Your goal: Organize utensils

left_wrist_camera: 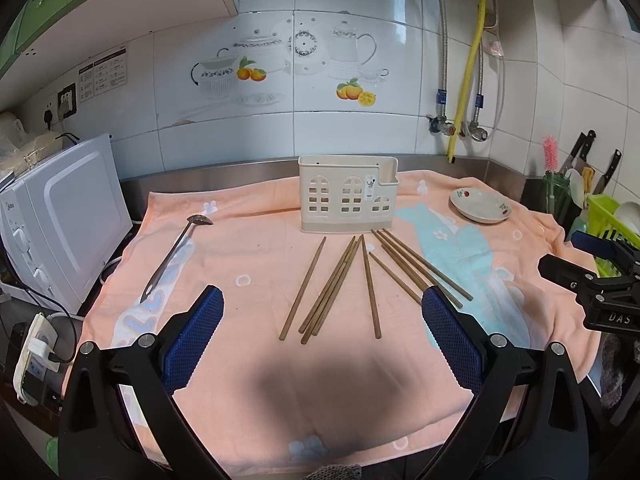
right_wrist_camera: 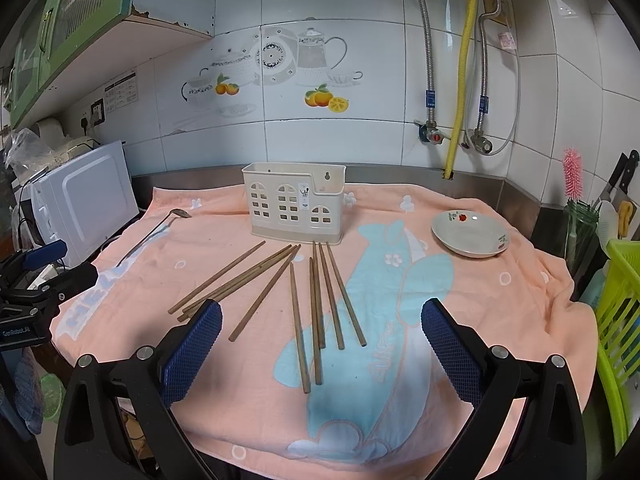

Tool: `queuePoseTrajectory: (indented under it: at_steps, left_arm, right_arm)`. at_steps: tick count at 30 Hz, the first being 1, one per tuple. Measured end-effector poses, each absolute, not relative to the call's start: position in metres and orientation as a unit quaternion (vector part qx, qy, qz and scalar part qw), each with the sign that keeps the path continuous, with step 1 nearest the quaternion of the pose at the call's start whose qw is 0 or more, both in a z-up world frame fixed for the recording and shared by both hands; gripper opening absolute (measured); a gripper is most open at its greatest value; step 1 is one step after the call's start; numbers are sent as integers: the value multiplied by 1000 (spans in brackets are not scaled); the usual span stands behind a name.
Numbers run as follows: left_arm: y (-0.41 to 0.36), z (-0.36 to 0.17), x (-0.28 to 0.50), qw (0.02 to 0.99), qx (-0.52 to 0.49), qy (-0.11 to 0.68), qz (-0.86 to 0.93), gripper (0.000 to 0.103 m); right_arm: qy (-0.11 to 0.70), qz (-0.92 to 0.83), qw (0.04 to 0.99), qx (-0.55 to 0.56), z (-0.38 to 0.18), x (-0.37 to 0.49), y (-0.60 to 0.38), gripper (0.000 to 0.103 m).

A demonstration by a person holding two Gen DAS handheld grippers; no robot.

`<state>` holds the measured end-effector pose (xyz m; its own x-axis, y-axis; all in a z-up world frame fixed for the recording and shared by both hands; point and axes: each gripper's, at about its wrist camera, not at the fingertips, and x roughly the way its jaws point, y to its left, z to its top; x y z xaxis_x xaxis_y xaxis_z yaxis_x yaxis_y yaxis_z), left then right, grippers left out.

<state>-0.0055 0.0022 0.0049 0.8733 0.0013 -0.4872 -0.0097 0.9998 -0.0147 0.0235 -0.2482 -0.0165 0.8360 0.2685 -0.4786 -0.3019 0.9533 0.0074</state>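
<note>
Several wooden chopsticks [left_wrist_camera: 336,286] lie fanned out on the pink towel [left_wrist_camera: 248,360], in front of a cream utensil holder [left_wrist_camera: 347,194] that stands upright and looks empty. A metal spoon [left_wrist_camera: 176,254] lies at the towel's left. My left gripper [left_wrist_camera: 322,320] is open and empty, above the near ends of the chopsticks. In the right wrist view the chopsticks [right_wrist_camera: 316,312], holder [right_wrist_camera: 294,204] and spoon [right_wrist_camera: 154,232] show again. My right gripper [right_wrist_camera: 320,332] is open and empty, over the right-hand chopsticks.
A small white dish [left_wrist_camera: 480,204] sits at the towel's back right. A white microwave [left_wrist_camera: 68,216] stands at the left. A green rack [right_wrist_camera: 620,320], a jar with a pink brush [right_wrist_camera: 574,208] and knives stand at the right. The tiled wall is behind.
</note>
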Motion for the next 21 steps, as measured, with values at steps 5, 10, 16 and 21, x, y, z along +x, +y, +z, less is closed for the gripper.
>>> queuePoseTrajectory:
  at_steps: [5, 10, 16, 21]
  left_arm:
    - [1, 5, -4, 967, -7, 253, 4, 98]
    - [2, 5, -3, 968, -7, 252, 4, 98]
    - [2, 6, -4, 968, -7, 251, 4, 98]
    - [2, 7, -4, 968, -7, 250, 5, 98]
  right_arm:
    - [245, 149, 958, -34, -16, 24, -248, 97]
    - [246, 151, 957, -36, -15, 23, -247, 97]
    - [244, 153, 957, -39, -13, 22, -245, 97]
    - [244, 152, 957, -39, -13, 22, -244, 97]
